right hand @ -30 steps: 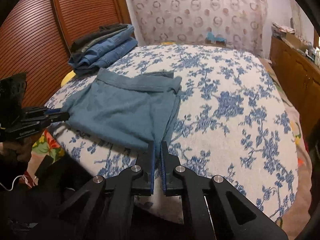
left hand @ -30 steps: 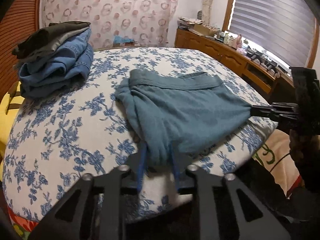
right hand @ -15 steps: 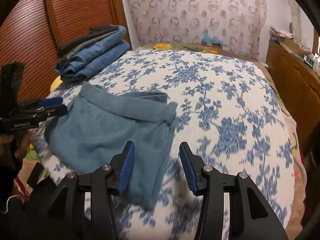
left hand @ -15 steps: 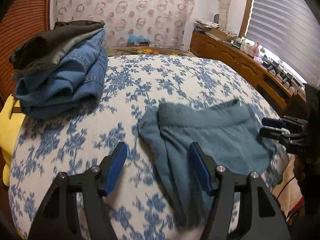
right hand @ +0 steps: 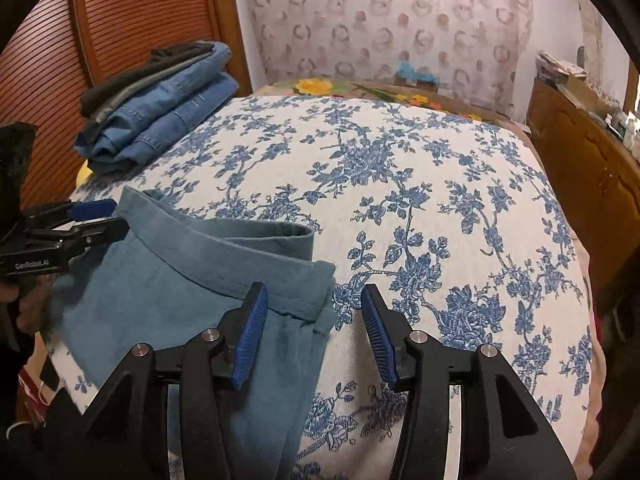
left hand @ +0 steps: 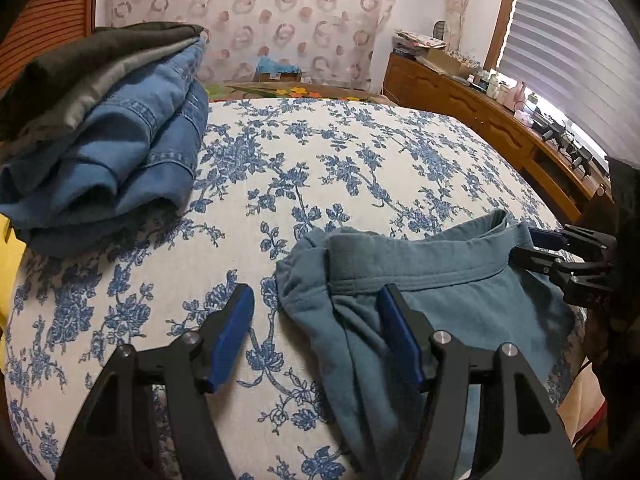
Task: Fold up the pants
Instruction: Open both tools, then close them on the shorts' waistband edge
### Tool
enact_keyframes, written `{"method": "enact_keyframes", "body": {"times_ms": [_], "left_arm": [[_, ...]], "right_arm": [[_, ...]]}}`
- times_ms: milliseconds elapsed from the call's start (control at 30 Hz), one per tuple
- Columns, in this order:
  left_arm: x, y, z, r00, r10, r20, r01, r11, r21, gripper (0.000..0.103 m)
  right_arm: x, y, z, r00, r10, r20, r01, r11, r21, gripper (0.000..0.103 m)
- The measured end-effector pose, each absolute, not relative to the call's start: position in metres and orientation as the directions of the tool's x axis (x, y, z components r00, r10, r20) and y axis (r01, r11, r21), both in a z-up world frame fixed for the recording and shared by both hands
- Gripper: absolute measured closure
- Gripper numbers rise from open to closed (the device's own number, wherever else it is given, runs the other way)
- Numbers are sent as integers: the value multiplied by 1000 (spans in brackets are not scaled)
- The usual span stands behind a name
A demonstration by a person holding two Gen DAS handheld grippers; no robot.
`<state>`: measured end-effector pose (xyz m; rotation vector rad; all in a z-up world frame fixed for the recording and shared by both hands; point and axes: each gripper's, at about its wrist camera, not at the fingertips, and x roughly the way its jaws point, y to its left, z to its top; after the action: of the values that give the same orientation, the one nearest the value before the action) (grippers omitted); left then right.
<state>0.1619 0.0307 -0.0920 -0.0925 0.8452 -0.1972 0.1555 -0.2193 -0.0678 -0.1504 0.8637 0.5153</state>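
Looking at the bed [left hand: 360, 160] first: blue floral cover, fills most of both wrist views. Wood slatted door [right hand: 132, 20] on the far left side, wooden cabinet [left hand: 500, 128] along the window side with small clutter on top.

Stack of folded clothes [left hand: 100, 132] sits at the bed's far left corner: denim below, dark grey and black pieces on top. Well apart from the work item.

Teal pants [left hand: 440, 280] lie folded on the near edge of the bed, waistband toward the far side, one end hanging off the near edge. Waistband is doubled, with an open loop of it standing up slightly at the far side.

My left gripper [left hand: 316, 332] is wide open, holding nothing. Its right finger sits over the teal fabric just below the waistband, its left finger over bare cover, so it straddles the left corner of the pants. Can't tell if the fingers touch cloth.

My right gripper [right hand: 312, 332] is also wide open and holding nothing. Its left finger is over the waistband's right corner, its right finger over bare cover. In the left view it shows at the pants' right edge, beside the waistband.
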Motion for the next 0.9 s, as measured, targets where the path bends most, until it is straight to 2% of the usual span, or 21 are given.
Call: {"method": "enact_keyframes", "body": {"times_ms": [433, 467, 533, 600, 667, 767, 833, 900], "left_arm": [[160, 32, -98, 660, -225, -717, 147, 974, -171, 39], [160, 31, -98, 660, -228, -716, 150, 974, -172, 40], [160, 31, -98, 657, -252, -711, 171, 968, -185, 49], [160, 29, -98, 653, -261, -711, 184, 965, -185, 53], [159, 28, -97, 646, -279, -711, 203, 960, -192, 60], [159, 25, -96, 643, -289, -709, 219, 957, -191, 68], [158, 21, -95, 646, -286, -708, 226, 957, -181, 73], [156, 21, -94, 648, -282, -707, 220, 959, -181, 73]], "right_arm": [[155, -219, -75, 525, 391, -756, -506, 858, 92, 47], [155, -219, -75, 527, 391, -754, -504, 859, 93, 47], [155, -219, -75, 529, 392, -753, -507, 857, 91, 47], [155, -219, -74, 525, 399, -752, -512, 854, 95, 51], [154, -218, -74, 520, 413, -748, -523, 846, 103, 61], [153, -215, -74, 512, 423, -747, -538, 836, 104, 69], [152, -214, -75, 506, 430, -748, -545, 831, 108, 72], [152, -214, -75, 504, 433, -747, -545, 830, 114, 72]]}}
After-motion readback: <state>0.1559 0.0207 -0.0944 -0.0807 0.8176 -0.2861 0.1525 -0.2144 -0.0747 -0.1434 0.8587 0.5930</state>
